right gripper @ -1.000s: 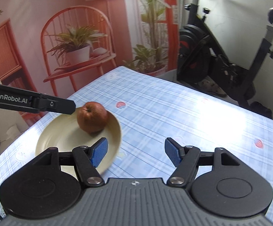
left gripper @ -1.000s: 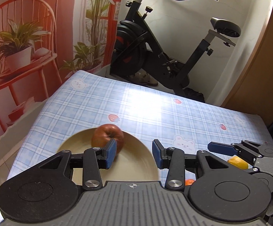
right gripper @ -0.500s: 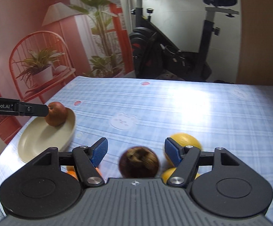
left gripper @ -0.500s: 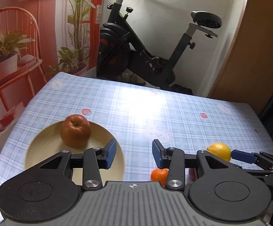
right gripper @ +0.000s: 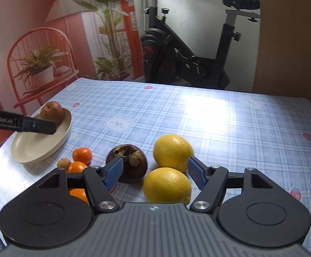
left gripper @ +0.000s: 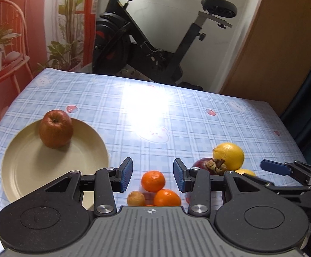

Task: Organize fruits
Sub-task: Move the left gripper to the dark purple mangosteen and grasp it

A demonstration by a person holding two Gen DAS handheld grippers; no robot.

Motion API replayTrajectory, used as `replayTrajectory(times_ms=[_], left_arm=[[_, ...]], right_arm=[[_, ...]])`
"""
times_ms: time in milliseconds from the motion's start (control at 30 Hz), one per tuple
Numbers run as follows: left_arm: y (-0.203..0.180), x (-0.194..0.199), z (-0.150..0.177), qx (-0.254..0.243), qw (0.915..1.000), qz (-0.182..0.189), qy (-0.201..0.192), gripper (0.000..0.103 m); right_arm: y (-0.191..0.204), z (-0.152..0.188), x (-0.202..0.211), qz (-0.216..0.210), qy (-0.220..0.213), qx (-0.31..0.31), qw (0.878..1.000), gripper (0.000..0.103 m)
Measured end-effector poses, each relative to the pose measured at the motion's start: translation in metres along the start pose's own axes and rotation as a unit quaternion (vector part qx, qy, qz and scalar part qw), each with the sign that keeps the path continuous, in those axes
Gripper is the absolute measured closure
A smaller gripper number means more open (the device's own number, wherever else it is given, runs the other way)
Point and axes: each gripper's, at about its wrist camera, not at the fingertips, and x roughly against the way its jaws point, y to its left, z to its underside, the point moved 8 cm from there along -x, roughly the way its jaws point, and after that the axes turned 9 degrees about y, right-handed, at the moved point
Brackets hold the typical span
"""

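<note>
Both grippers swung from plate (left gripper: pixel 26 171) toward fruit pile; fingers (right gripper: pixel 113 172) apart, empty; mangosteen (right gripper: pixel 131 162) crowds lemons (right gripper: pixel 172 152).

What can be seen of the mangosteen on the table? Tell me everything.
The mangosteen is a round, dark purple-brown fruit with a dry, brown, curled calyx on top, tilted toward the camera. It sits on the checked tablecloth, left of the two lemons, right of the tangerines. Whether it touches the lemons is unclear. The open right gripper hangs above; its left pad overlaps the fruit in view.
</note>
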Motion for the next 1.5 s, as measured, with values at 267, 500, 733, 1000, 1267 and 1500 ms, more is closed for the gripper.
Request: replayTrajectory(times_ms=[267, 500, 733, 1000, 1267, 1500], left_arm=[[-0.013, -0.013, -0.009, -0.018, 0.9995, 0.024, 0.012, 0.059], [-0.019, -0.036, -0.013, -0.017, 0.9981, 0.050, 0.030, 0.060], [-0.024, -0.055, -0.015, -0.015, 0.9955, 0.078, 0.051, 0.060], [-0.030, -0.063, -0.013, -0.007, 0.9917, 0.113, 0.061, 0.060], [-0.046, -0.068, -0.016, -0.043, 0.9882, 0.127, 0.074, 0.060], [-0.057, -0.084, -0.016, -0.069, 0.9847, 0.125, 0.101, 0.060]], right_arm=[[0.019, -0.006, -0.027, -0.049, 0.031, 0.072, 0.996, 0.043], [0.019, -0.008, -0.051, -0.062, 0.067, 0.108, 0.990, 0.045], [0.029, -0.009, -0.068, -0.075, 0.096, 0.130, 0.984, 0.043], [0.023, -0.011, -0.073, -0.099, 0.088, 0.087, 0.987, 0.042], [0.028, -0.012, -0.071, -0.088, 0.067, 0.088, 0.990, 0.042], [0.028, -0.010, -0.070, -0.089, 0.067, 0.086, 0.990, 0.042]])
